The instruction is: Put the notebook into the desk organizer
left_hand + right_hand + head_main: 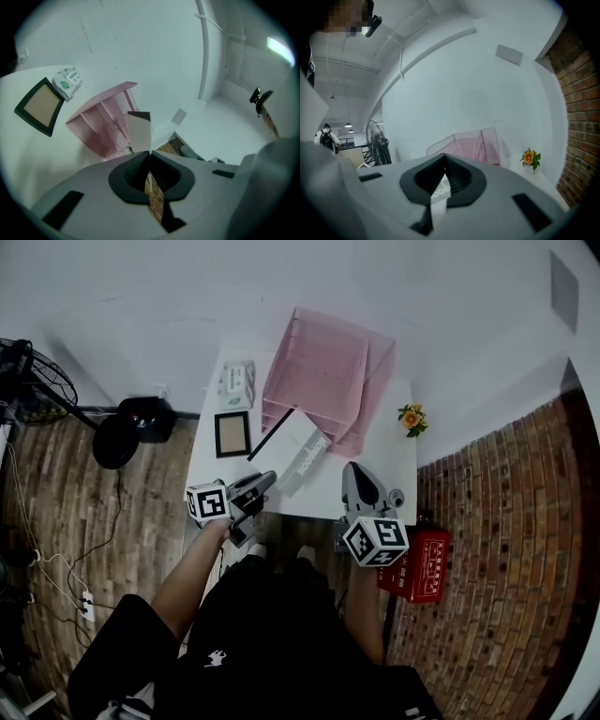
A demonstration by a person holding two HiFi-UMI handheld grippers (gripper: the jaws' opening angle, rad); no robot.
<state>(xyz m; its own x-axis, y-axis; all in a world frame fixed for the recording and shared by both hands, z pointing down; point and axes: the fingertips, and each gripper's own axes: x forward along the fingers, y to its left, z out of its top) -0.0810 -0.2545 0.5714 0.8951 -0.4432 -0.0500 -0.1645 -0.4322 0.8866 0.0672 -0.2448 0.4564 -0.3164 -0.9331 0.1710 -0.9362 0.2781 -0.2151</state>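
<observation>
A white notebook (292,454) with grey lettering is held tilted above the white table (389,451), in front of the pink mesh desk organizer (328,381). My left gripper (269,479) is shut on the notebook's near edge. In the left gripper view the notebook (139,131) runs edge-on out of the shut jaws of the left gripper (150,154) toward the organizer (101,126). My right gripper (352,470) is to the right of the notebook, shut and holding nothing. In its own view the right gripper (444,157) faces the organizer (468,145).
A dark-framed picture (232,433) and a tissue pack (236,382) lie on the table left of the organizer. A small flower pot (412,418) stands at the table's right edge. A red box (417,563) sits on the brick floor, and a fan (33,381) stands far left.
</observation>
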